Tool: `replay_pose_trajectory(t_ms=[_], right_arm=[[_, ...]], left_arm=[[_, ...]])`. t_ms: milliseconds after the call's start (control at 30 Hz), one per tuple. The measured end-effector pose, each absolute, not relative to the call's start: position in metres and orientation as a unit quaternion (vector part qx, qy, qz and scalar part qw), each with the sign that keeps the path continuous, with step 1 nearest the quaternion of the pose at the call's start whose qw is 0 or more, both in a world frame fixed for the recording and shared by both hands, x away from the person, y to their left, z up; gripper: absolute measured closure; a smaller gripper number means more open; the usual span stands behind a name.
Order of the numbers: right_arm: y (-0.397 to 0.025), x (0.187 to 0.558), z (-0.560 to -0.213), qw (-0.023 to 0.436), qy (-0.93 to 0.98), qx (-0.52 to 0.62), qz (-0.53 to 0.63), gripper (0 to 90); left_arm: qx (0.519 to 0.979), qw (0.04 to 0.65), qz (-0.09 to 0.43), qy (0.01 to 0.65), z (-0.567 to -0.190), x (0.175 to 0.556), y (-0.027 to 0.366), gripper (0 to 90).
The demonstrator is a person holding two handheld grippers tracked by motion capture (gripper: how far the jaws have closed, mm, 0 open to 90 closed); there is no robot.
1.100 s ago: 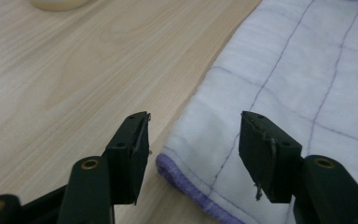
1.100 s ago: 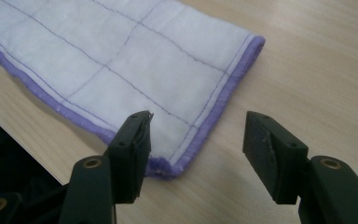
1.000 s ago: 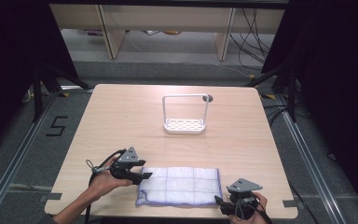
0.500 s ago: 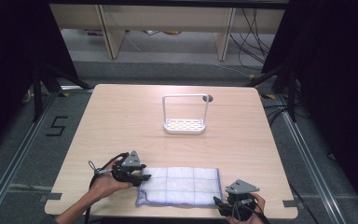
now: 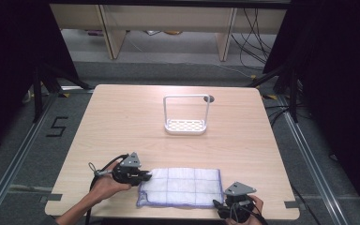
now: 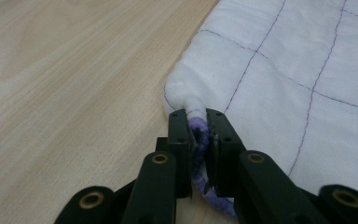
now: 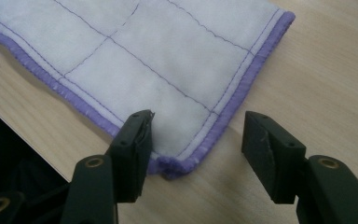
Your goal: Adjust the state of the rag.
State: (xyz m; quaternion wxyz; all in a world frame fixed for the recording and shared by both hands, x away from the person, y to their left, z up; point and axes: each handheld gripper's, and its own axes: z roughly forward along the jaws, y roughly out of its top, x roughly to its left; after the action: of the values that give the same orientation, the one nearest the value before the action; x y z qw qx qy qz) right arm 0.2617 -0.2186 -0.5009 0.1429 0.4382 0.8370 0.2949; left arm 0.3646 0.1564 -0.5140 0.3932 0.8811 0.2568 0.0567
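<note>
A white quilted cloth (image 5: 180, 187) with a purple hem lies flat near the table's front edge. My left gripper (image 5: 148, 176) is at the cloth's left end, held by a hand. In the left gripper view its jaws (image 6: 199, 125) are shut on a bunched bit of the cloth's (image 6: 298, 70) purple edge. My right gripper (image 5: 217, 204) is at the cloth's near right corner. In the right gripper view it (image 7: 198, 133) stands open, one jaw on either side of the cloth's (image 7: 158, 51) purple corner, close above the table.
A white wire-handled rack (image 5: 186, 125) stands at the middle of the far half of the wooden table (image 5: 122, 122). The table's front edge (image 7: 23, 140) runs right beside my right gripper. Dark floor and rails surround the table.
My left gripper has shifted slightly nearer and rightward at the cloth's left end. My right gripper has edged a little left toward the cloth's corner. The cloth stays flat.
</note>
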Motion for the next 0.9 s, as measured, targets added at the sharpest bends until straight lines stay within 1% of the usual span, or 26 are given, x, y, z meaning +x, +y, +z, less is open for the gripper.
replay_pose_trajectory(t_ms=[33,67,100,133,167,233,267,300,333,367,433,467,533,567,600,667,867,900], right_arm=[[-0.220,0.262,-0.502,0.141,0.838,0.435,0.298,52.2],[-0.220,0.262,-0.502,0.141,0.838,0.435,0.298,52.2],[-0.220,0.262,-0.502,0.134,0.837,0.435,0.303,54.8],[-0.220,0.262,-0.502,0.133,0.837,0.435,0.303,56.5],[-0.219,0.261,-0.501,0.129,0.836,0.439,0.304,58.2],[-0.219,0.261,-0.502,0.130,0.840,0.430,0.304,61.4],[-0.219,0.261,-0.502,0.129,0.840,0.429,0.307,63.0],[-0.219,0.261,-0.502,0.126,0.841,0.428,0.308,66.0],[-0.219,0.261,-0.502,0.126,0.841,0.428,0.308,66.0],[-0.219,0.260,-0.501,0.111,0.842,0.426,0.312,74.7],[-0.219,0.260,-0.501,0.107,0.844,0.418,0.318,79.0],[-0.218,0.260,-0.501,0.103,0.844,0.418,0.318,80.3],[-0.218,0.261,-0.502,0.116,0.848,0.403,0.324,81.9],[-0.218,0.261,-0.501,0.111,0.848,0.407,0.319,82.3],[-0.219,0.263,-0.500,0.115,0.851,0.398,0.322,82.4],[-0.221,0.266,-0.496,0.107,0.845,0.406,0.331,82.7],[-0.218,0.292,-0.481,0.118,0.847,0.389,0.342,83.3],[-0.216,0.296,-0.476,0.120,0.848,0.385,0.344,83.4]], left_arm=[[0.882,0.393,0.065,0.253,-0.514,0.363,0.155,81.5],[0.882,0.393,0.065,0.253,-0.514,0.363,0.155,81.6],[0.885,0.388,0.069,0.247,-0.513,0.363,0.156,81.6],[0.879,0.395,0.064,0.258,-0.514,0.362,0.155,81.7],[0.880,0.395,0.065,0.255,-0.514,0.362,0.155,81.7],[0.886,0.384,0.074,0.247,-0.514,0.363,0.157,81.8],[0.880,0.396,0.071,0.252,-0.514,0.361,0.155,81.9],[0.883,0.391,0.074,0.250,-0.514,0.362,0.155,82.0],[0.883,0.391,0.074,0.250,-0.514,0.362,0.155,82.1],[0.883,0.392,0.074,0.250,-0.514,0.362,0.155,82.1],[0.881,0.396,0.075,0.250,-0.514,0.361,0.155,82.2],[0.886,0.389,0.076,0.243,-0.513,0.361,0.156,82.3],[0.887,0.387,0.076,0.242,-0.513,0.361,0.156,82.4],[0.883,0.393,0.073,0.246,-0.513,0.360,0.156,82.5],[0.881,0.397,0.070,0.248,-0.513,0.360,0.157,82.5],[0.885,0.389,0.072,0.245,-0.511,0.360,0.159,82.6],[0.873,0.418,0.073,0.240,-0.499,0.351,0.166,82.8],[0.870,0.421,0.071,0.248,-0.496,0.348,0.168,82.9]])
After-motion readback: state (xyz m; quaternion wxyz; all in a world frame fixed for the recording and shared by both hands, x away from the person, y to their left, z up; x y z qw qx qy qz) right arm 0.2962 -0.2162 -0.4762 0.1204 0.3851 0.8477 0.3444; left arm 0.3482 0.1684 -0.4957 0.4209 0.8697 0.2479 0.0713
